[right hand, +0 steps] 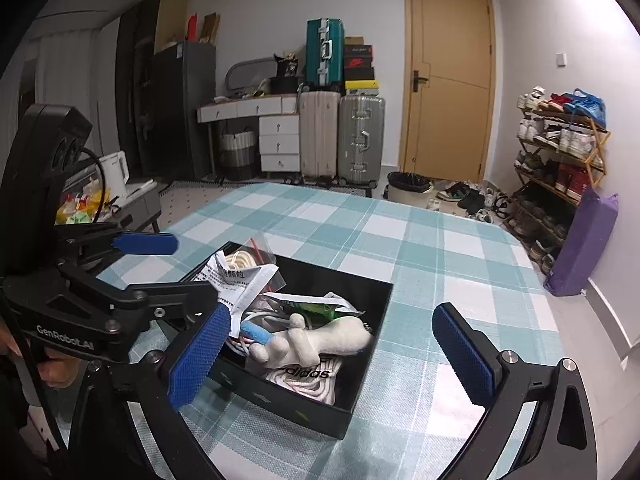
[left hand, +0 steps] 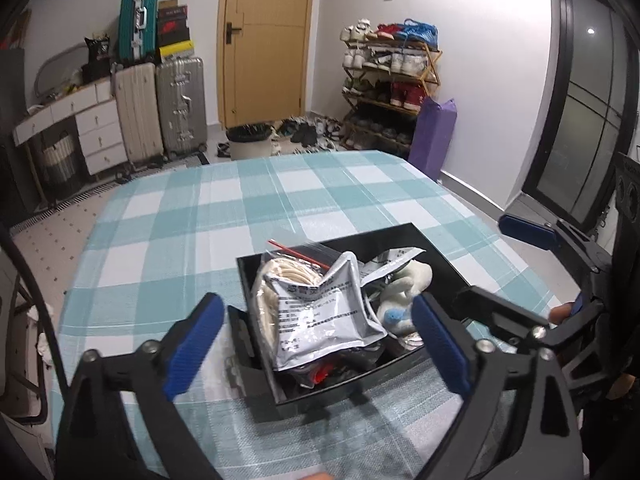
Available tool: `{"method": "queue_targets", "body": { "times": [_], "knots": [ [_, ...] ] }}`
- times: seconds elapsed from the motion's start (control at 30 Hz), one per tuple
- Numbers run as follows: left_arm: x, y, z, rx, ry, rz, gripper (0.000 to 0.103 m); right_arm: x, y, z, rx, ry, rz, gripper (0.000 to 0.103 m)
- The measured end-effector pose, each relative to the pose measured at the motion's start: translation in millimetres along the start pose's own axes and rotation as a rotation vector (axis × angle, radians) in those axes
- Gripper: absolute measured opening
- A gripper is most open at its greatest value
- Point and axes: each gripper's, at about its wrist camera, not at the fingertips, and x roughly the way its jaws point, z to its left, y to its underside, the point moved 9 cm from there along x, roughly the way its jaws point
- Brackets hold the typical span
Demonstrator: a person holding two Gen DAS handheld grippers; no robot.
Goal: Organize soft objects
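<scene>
A checked tablecloth [right hand: 440, 248] carries a black box [right hand: 360, 400] already packed with a silver pouch [left hand: 320, 312] and white plush toy [right hand: 320, 340], while the left gripper [left hand: 316, 344] and right gripper [right hand: 332, 356], both spread apart and empty, hover before it, suggesting filling is finished and closing or tidying comes next.

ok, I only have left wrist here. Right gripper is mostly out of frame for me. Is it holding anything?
Observer: No. The right gripper is open, with nothing between its pads, and it faces the black box.
Operator: The foil pouch blocks my view. What's under the plush toy?
Observer: A white garment with adidas print, in the box's near corner.
</scene>
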Motion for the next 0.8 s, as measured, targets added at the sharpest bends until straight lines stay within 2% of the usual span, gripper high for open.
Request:
{"method": "queue_targets", "body": {
  "times": [0.03,0.27,0.67,0.8],
  "knots": [
    [-4,0,1,0.002,-0.011,-0.018,0.103,-5,-1,0,0.006,0.003,-0.015,0.103],
    [-23,6,7,0.001,-0.071,-0.079,0.103,-23,-2,2,0.035,0.004,-0.053,0.103],
    [-30,23,17,-0.029,-0.088,-0.135,0.103,-31,8,14,0.057,-0.017,-0.082,0.103],
    [-25,31,20,-0.030,-0.097,-0.131,0.103,-30,12,18,0.058,-0.020,-0.083,0.103]
  ]
}}
